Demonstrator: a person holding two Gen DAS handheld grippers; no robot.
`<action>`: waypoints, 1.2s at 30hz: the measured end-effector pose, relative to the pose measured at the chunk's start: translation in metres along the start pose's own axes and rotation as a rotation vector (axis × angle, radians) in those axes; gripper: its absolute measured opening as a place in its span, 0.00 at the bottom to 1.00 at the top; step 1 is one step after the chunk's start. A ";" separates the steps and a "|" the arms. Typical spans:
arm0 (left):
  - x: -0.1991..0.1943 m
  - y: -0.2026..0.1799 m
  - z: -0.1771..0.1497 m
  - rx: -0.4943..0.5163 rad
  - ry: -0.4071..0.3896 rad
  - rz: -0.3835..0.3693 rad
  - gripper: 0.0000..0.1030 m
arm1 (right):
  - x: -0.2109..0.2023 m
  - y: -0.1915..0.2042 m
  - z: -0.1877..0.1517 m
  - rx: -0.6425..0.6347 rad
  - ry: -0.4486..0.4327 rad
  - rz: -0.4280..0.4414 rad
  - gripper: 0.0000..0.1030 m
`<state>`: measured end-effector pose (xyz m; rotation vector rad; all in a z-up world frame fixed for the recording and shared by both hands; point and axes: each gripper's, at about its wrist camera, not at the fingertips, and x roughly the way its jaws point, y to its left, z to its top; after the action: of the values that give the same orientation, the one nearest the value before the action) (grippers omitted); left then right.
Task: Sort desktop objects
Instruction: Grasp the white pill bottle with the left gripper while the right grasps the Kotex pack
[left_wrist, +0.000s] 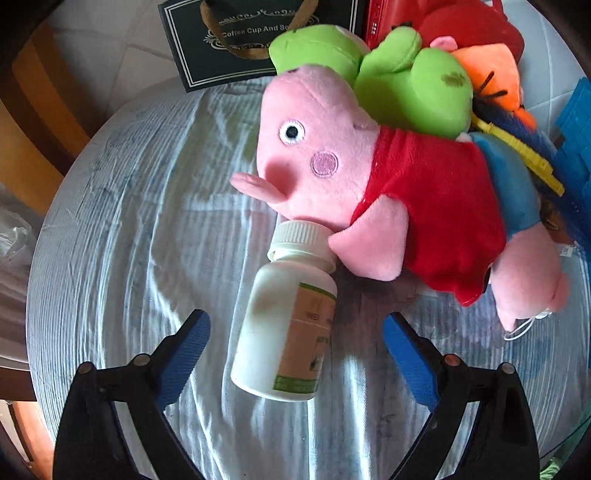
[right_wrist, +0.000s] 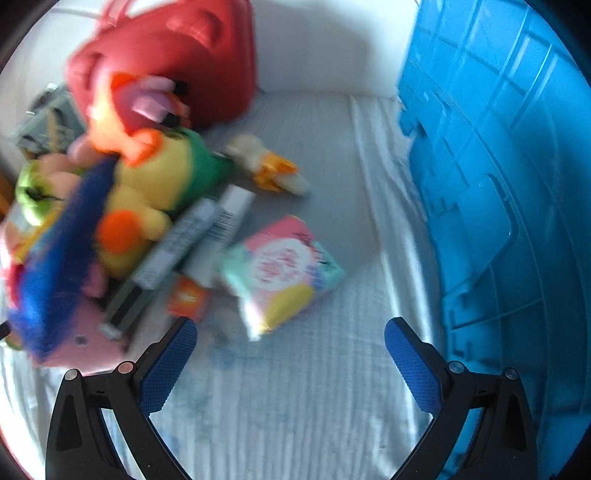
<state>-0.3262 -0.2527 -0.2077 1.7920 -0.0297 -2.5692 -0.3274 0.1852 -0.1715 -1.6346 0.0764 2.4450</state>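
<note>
A white pill bottle (left_wrist: 284, 317) with a ribbed cap and a green label lies on the pale striped cloth (left_wrist: 147, 221). Its cap touches a pink pig plush in a red dress (left_wrist: 369, 177). My left gripper (left_wrist: 295, 325) is open, a blue pad on each side of the bottle's lower half with a gap to each. In the blurred right wrist view my right gripper (right_wrist: 291, 328) is open and empty above the cloth. Just beyond it lies a pastel packet (right_wrist: 284, 273).
A green frog plush (left_wrist: 402, 81), other soft toys and a dark gift bag (left_wrist: 229, 40) crowd the far side. The right wrist view shows a blue plastic crate (right_wrist: 498, 203) at right, a red bag (right_wrist: 177, 48), grey tubes (right_wrist: 192, 236), a small orange box (right_wrist: 186, 295) and a plush pile (right_wrist: 129, 177) at left.
</note>
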 end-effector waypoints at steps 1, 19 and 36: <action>0.006 -0.001 0.001 0.006 0.014 -0.003 0.77 | 0.006 -0.003 0.003 0.015 0.013 0.006 1.00; 0.039 -0.003 -0.002 -0.050 0.036 -0.016 0.61 | 0.082 -0.009 0.051 0.300 0.118 0.149 1.00; 0.034 -0.001 0.000 -0.049 0.018 -0.007 0.51 | 0.050 -0.003 0.020 0.079 0.078 0.094 0.91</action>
<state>-0.3375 -0.2522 -0.2393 1.8016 0.0384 -2.5347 -0.3639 0.1978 -0.2097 -1.7290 0.2636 2.4114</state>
